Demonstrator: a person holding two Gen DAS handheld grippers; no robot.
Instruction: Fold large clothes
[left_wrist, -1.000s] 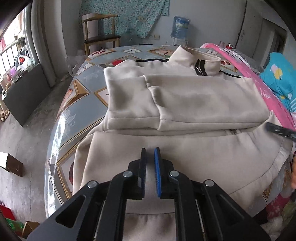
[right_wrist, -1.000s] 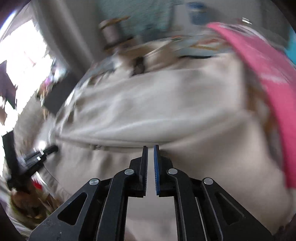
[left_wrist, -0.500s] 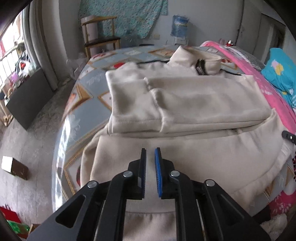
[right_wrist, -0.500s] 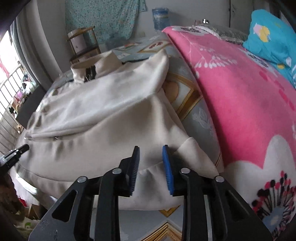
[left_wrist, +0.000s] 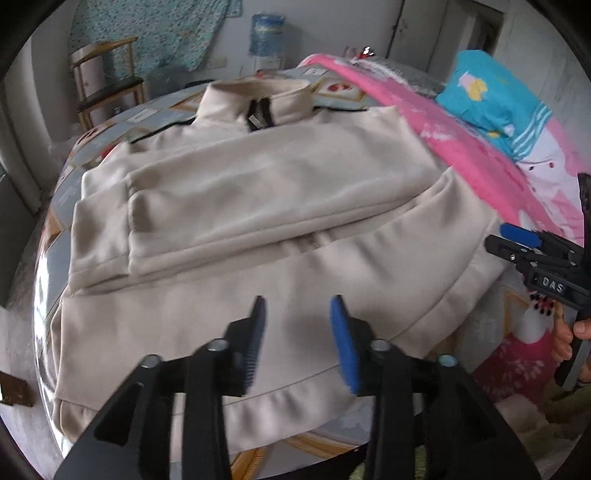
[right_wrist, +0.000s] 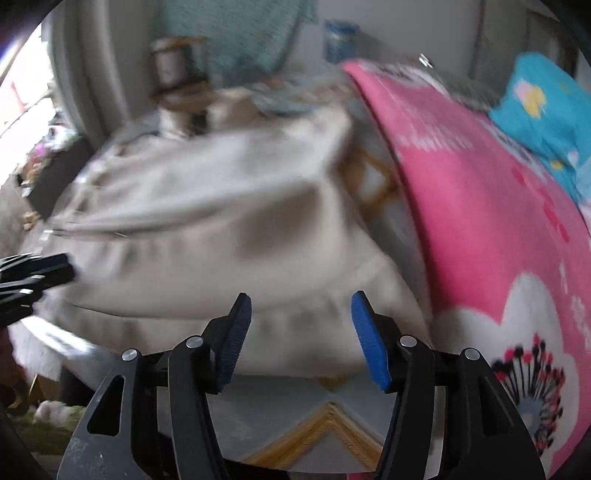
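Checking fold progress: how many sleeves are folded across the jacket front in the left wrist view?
2. One sleeve lies on the picture-left side, cuff pointing toward the camera. The other sleeve overlaps it, running across the jacket to the right shoulder. None looks hidden.

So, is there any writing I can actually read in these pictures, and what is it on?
"DAS": white letters on the black body of the right tongs, seen in the left view.
Blue water jug label: too blurred to read.
Pink blanket: printed marks too blurred to tell whether they are letters.
Nothing else readable.
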